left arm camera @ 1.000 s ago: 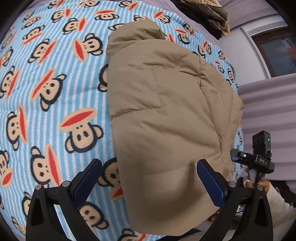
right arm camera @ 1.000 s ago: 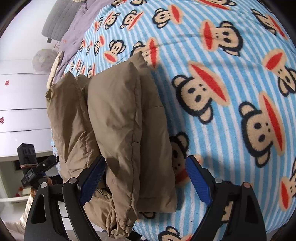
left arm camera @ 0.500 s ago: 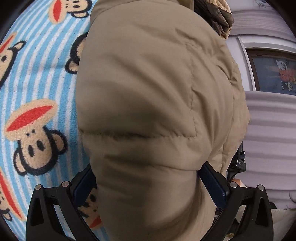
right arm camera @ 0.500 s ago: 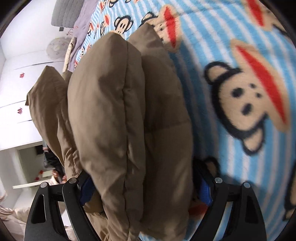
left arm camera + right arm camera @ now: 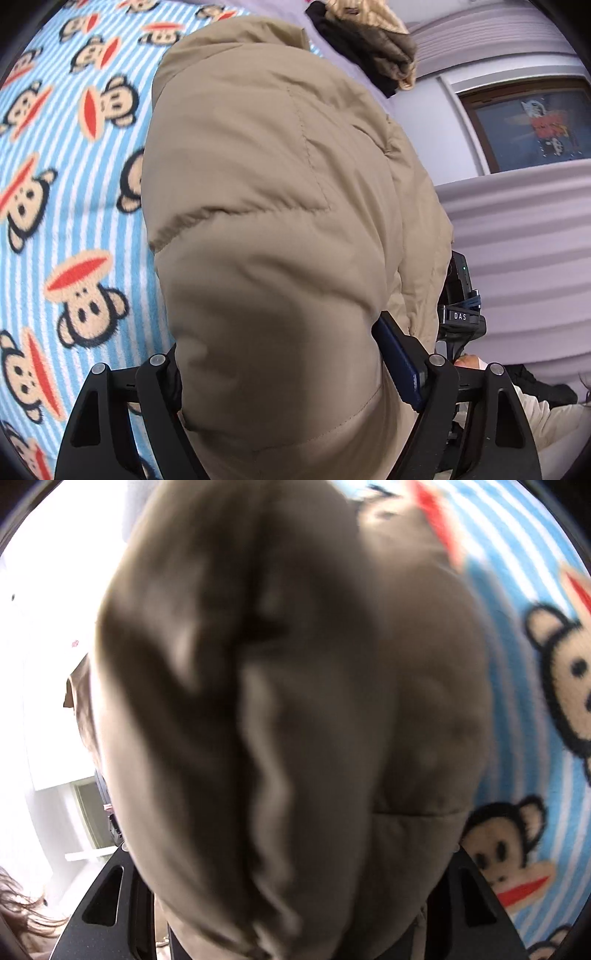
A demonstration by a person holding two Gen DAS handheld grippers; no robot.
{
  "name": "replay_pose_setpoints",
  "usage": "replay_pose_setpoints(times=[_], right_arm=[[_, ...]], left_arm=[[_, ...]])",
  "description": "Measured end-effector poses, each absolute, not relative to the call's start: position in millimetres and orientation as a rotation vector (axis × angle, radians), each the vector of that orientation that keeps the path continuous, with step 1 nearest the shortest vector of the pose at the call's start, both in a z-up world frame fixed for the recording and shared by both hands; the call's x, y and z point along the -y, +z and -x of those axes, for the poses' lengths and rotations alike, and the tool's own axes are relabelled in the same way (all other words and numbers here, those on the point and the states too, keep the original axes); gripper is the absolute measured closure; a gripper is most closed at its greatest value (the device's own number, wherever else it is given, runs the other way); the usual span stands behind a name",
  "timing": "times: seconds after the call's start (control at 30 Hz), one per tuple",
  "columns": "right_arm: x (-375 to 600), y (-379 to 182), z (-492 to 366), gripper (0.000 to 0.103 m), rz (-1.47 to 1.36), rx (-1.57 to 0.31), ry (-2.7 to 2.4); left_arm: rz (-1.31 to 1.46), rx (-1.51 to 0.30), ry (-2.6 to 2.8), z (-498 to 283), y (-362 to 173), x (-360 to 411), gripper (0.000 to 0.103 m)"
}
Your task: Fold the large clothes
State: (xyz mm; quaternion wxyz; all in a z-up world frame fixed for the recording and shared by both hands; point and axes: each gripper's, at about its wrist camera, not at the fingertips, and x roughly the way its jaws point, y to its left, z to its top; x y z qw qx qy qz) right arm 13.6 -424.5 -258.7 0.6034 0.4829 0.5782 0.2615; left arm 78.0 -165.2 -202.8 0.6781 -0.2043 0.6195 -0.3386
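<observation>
Between the black fingers (image 5: 395, 363) with blue pads bulges a plain tan puffer jacket (image 5: 280, 206); left of them the blanket (image 5: 48, 177) shows blue-and-white stripes with red-mouthed monkey faces; beyond lies dark clothing (image 5: 369, 48)

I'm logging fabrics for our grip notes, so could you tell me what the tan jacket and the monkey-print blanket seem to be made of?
Tan jacket: apparently a padded, quilted coat with a smooth, matte woven shell, perhaps nylon or polyester; stitched seams and puffy bulges suggest filling. Monkey-print blanket: looks like soft fleece or plush, with fuzzy print edges and a napped, non-shiny surface.
</observation>
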Motion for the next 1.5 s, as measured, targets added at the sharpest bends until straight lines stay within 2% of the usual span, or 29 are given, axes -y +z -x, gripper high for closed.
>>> replay_pose_setpoints(times=[0.23, 0.47, 0.6, 0.7, 0.8, 0.87, 1.0, 1.13, 1.2, 1.33, 1.43, 1.5], right_arm=[[358, -215, -43, 0.049, -1.065, -1.258, 0.635], [238, -197, -76, 0.049, -1.028, -1.235, 0.637], [157, -209, -110, 0.049, -1.001, -1.286, 0.656], [110, -222, -126, 0.048, -0.947, -1.362, 0.581], [89, -217, -127, 0.045, -0.840, -1.436, 0.441], [90, -199, -118, 0.045, -0.770, -1.417, 0.363], [116, -146, -83, 0.043, -0.776, -1.228, 0.222], [146, -128, -71, 0.043, -0.897, -1.103, 0.363], [134, -131, -82, 0.043, -0.928, -1.126, 0.455], [83, -158, -110, 0.044, -0.785, -1.278, 0.404], [87, -179, -112, 0.090, -0.774, -1.336, 0.362], [91, -181, -111, 0.092, -0.690, -1.340, 0.307]], left_arm=[[0.455, -1.319, -0.761, -106, -180, 99, 0.019], [0.440, -1.338, -0.714, -145, -177, -9, 0.019], [0.448, -1.375, -0.619, -168, -199, -72, 0.019], [0.477, -1.451, -0.548, -180, -237, -104, 0.019], [0.513, -1.494, -0.549, -179, -259, -112, 0.019], [0.494, -1.478, -0.574, -177, -259, -111, 0.018], [0.466, -1.473, -0.575, -180, -263, -117, 0.016], [0.438, -1.474, -0.570, -185, -254, -91, 0.016], [0.384, -1.469, -0.555, -186, -248, -91, 0.016], [0.274, -1.400, -0.499, -189, -221, -82, 0.016], [0.204, -1.254, -0.417, -196, -191, -89, 0.016], [0.182, -1.201, -0.389, -207, -179, -87, 0.017]])
